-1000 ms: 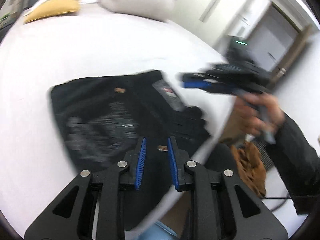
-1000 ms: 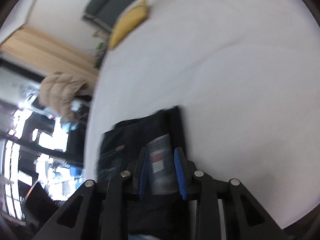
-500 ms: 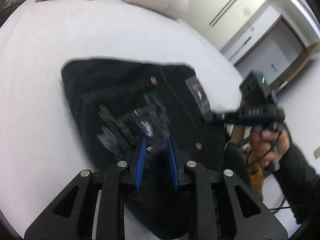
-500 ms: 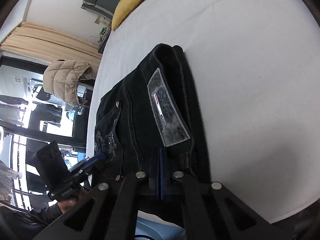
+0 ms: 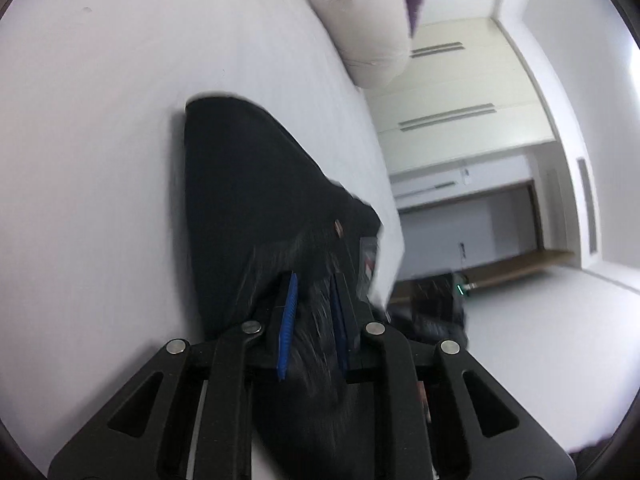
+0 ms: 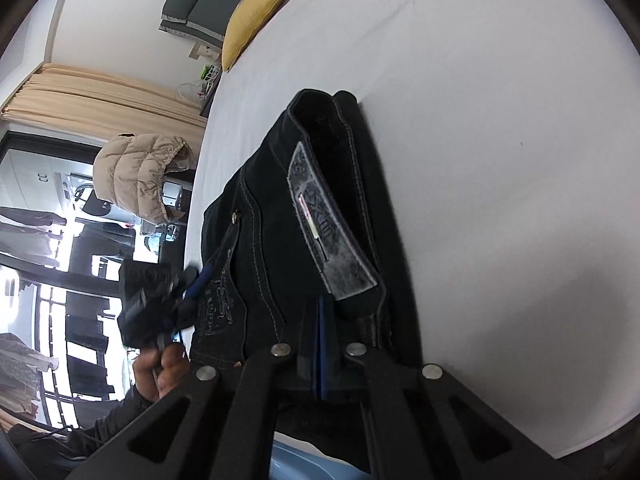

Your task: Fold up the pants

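the black pants (image 6: pixel 280 240) lie folded on the white bed (image 6: pixel 500 120), waistband and grey label (image 6: pixel 332 232) facing up near the bed's edge. the right gripper (image 6: pixel 322 344) now sits with its blue pads pressed flat together on the near waistband edge; a second ago they stood apart around the label. the left gripper (image 5: pixel 312 312) has dropped lower and rolled, so the pants fill its view; its jaws have just been closing, narrow now, with dark cloth between the pads, though blur hides whether they pinch it. the left hand (image 6: pixel 160 364) shows beside the pants. a yellow cushion (image 6: pixel 256 16) lies far up the bed.
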`<state>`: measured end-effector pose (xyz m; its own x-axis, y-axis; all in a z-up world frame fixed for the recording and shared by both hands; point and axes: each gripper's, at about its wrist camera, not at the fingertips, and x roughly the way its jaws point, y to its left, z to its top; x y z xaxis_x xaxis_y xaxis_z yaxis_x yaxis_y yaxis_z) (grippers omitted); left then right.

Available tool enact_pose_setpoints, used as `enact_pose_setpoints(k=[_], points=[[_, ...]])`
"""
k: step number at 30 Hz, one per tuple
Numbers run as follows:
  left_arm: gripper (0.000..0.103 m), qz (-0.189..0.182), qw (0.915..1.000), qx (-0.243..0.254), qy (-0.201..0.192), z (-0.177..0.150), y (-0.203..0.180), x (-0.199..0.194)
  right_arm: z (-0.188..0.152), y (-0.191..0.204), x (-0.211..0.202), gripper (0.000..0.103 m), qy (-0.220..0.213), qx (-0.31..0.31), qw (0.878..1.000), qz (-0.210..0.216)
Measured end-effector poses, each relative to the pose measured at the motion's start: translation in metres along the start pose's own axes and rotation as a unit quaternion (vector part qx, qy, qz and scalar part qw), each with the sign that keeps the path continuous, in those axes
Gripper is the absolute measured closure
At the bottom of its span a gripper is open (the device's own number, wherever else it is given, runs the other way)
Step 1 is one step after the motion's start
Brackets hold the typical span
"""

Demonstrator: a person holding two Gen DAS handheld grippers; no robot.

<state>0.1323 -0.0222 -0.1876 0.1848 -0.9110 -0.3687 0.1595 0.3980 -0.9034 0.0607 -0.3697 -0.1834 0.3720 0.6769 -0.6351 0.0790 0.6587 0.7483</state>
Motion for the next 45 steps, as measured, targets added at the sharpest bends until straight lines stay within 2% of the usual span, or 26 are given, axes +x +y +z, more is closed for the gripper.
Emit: enact_pose_setpoints(k=[2,6,8,10,14,15,17,19,20,21,22,23,24,25,26,27,28,29,32,34,37,39,41,42,43,45], points=[[0.087,-0.015,0.9996,0.012,0.019,-0.020,-0.004,-0.009,0.000,-0.001,0.001,0.103,-0.002,0.003,1.000,0.004],[0.087,-0.014,0.9956,0.064,0.066,-0.064,-0.016,-0.010,-0.003,0.000,-0.001,0.103,-0.007,0.004,1.000,0.003],[0.087,-0.012,0.9955,0.069,0.064,-0.080,-0.014,-0.014,-0.004,-0.001,-0.002,0.103,-0.008,0.005,1.000,0.003],[0.087,-0.018,0.9952,0.066,0.070,-0.085,-0.010,-0.011,-0.004,-0.002,-0.004,0.103,-0.008,0.006,1.000,0.006],[0.087,0.033,0.9845,0.147,0.090,-0.098,-0.019,0.003,-0.005,-0.002,-0.003,0.103,-0.014,-0.003,1.000,0.003],[0.087,0.033,0.9842,0.149,0.090,-0.098,-0.019,0.005,-0.005,-0.003,-0.003,0.103,-0.015,-0.005,1.000,0.003],[0.097,0.027,0.9872,0.130,0.089,-0.095,-0.013,0.008,-0.005,-0.002,-0.003,0.103,-0.020,-0.005,1.000,0.006],[0.097,0.028,0.9876,0.123,0.093,-0.092,-0.019,-0.011,-0.007,0.004,-0.007,0.103,-0.026,-0.014,1.000,-0.002],[0.097,0.035,0.9868,0.128,0.094,-0.091,-0.029,0.002,-0.008,0.011,-0.011,0.101,-0.028,-0.023,0.999,-0.009],[0.097,0.043,0.9858,0.136,0.090,-0.089,-0.039,-0.002,-0.009,0.020,-0.020,0.091,-0.034,-0.034,0.999,-0.008],[0.096,0.048,0.9850,0.143,0.083,-0.086,-0.048,-0.008,-0.007,0.026,-0.028,0.072,-0.042,-0.037,0.998,0.002],[0.096,0.060,0.9836,0.156,0.069,-0.082,-0.060,-0.016,-0.007,0.030,-0.039,0.059,-0.055,-0.040,0.998,0.017],[0.092,0.070,0.9827,0.162,0.057,-0.078,-0.067,-0.021,-0.005,0.033,-0.051,0.039,-0.075,-0.043,0.996,0.025],[0.080,0.078,0.9824,0.164,0.043,-0.072,-0.070,-0.027,-0.002,0.034,-0.062,0.033,-0.096,-0.047,0.994,0.022],[0.069,0.084,0.9828,0.162,0.026,-0.066,-0.072,-0.035,0.003,0.034,-0.070,0.033,-0.109,-0.051,0.993,0.016],[0.030,0.086,0.9839,0.157,0.009,-0.059,-0.072,-0.041,0.010,0.031,-0.076,0.033,-0.114,-0.049,0.992,0.013],[0.004,0.090,0.9841,0.153,-0.006,-0.054,-0.070,-0.043,0.017,0.025,-0.078,0.033,-0.113,-0.039,0.993,0.009],[0.002,0.102,0.9829,0.151,-0.022,-0.051,-0.067,-0.044,0.025,0.018,-0.076,0.033,-0.105,-0.025,0.994,0.005],[0.003,0.119,0.9881,0.098,0.001,-0.036,-0.039,-0.024,0.042,0.000,-0.052,0.033,-0.055,-0.007,0.998,-0.013],[0.004,0.107,0.9923,0.060,0.015,-0.031,-0.022,-0.015,0.047,-0.005,-0.033,0.034,-0.024,-0.001,1.000,-0.017],[0.004,0.120,0.9912,0.049,0.025,-0.024,-0.015,0.000,0.048,0.000,-0.015,0.035,-0.005,-0.020,1.000,-0.022],[0.005,0.123,0.9911,0.039,0.033,-0.015,-0.013,0.006,0.049,0.007,-0.004,0.042,0.010,-0.030,0.999,-0.023],[0.018,0.124,0.9910,0.026,0.043,-0.007,-0.013,0.016,0.049,0.013,0.006,0.044,0.025,-0.039,0.998,-0.038],[0.044,0.126,0.9906,0.021,0.050,-0.005,-0.011,0.021,0.049,0.019,0.010,0.047,0.028,-0.050,0.997,-0.051],[0.062,0.135,0.9890,0.012,0.058,-0.002,-0.008,0.027,0.048,0.023,0.012,0.055,0.028,-0.057,0.996,-0.061],[0.068,0.149,0.9869,0.006,0.061,0.000,-0.004,0.032,0.045,0.027,0.013,0.065,0.027,-0.059,0.995,-0.080]])
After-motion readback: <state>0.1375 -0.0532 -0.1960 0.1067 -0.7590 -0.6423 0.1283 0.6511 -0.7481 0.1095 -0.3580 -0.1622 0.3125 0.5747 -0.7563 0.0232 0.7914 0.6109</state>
